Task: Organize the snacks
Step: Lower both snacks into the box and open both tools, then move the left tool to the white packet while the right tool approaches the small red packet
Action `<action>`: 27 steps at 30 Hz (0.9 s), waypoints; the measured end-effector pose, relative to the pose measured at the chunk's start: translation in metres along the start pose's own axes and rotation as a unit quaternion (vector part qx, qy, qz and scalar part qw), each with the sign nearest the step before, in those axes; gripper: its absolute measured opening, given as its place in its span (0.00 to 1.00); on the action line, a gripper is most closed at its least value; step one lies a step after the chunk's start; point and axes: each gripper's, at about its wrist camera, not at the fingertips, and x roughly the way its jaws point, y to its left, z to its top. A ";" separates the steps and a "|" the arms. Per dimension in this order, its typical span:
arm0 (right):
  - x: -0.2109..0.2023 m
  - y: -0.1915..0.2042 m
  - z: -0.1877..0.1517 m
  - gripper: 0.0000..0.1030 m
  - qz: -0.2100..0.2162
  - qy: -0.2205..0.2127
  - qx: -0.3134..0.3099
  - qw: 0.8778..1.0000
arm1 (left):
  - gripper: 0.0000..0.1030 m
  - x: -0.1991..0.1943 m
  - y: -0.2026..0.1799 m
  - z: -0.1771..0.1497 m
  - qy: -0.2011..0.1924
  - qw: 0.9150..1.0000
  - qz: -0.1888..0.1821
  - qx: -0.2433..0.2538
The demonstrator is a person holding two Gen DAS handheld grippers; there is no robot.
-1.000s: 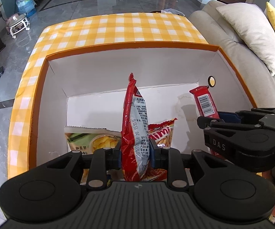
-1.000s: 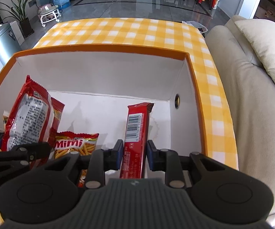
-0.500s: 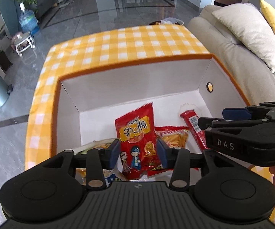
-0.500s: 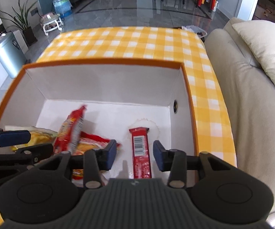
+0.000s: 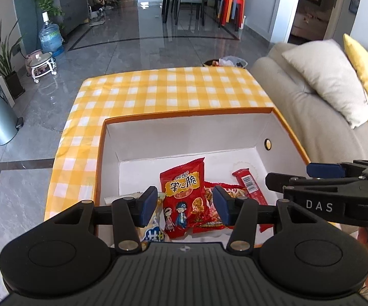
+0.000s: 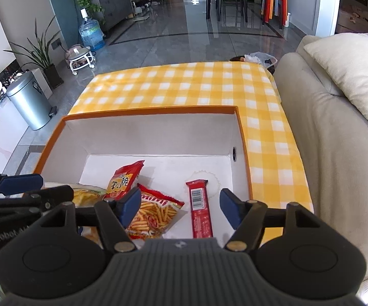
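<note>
An orange-rimmed white box [image 5: 260, 137] [image 6: 237, 132] stands on the yellow checked table. On its floor lie a red cartoon snack bag [image 5: 182, 196] [image 6: 122, 181], a "Mimi" fries bag [image 6: 156, 211] [image 5: 224, 191], a red wafer bar [image 5: 249, 186] [image 6: 200, 209] and a pale yellow bag [image 6: 87, 195]. My left gripper [image 5: 185, 205] hovers above the red bag, its jaws opening with nothing pressed between them. My right gripper [image 6: 179, 207] hovers above the bar and the fries bag, jaws also opening and gripping nothing.
A beige sofa [image 5: 319, 117] with cushions runs along the table's right side. A metal bin [image 6: 29, 102], plants and a water bottle [image 5: 51, 38] stand on the tiled floor to the left. The checked tablecloth [image 6: 184, 86] stretches beyond the box.
Both grippers let go: the red bag and the wafer bar dropped flat onto the box floor. Both grippers opened, rose and pulled back from the box.
</note>
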 end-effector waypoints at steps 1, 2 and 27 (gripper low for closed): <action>-0.004 0.000 -0.002 0.66 0.000 -0.002 -0.001 1.000 | 0.57 -0.004 0.000 -0.002 -0.003 1.000 -0.001 -0.001; -0.009 0.000 -0.005 0.66 0.000 -0.005 -0.001 1.000 | 0.57 -0.008 0.000 -0.004 -0.007 1.000 -0.001 -0.001; -0.095 -0.005 -0.097 0.72 -0.002 -0.033 0.028 0.999 | 0.57 -0.060 -0.014 -0.099 -0.001 0.998 -0.054 -0.016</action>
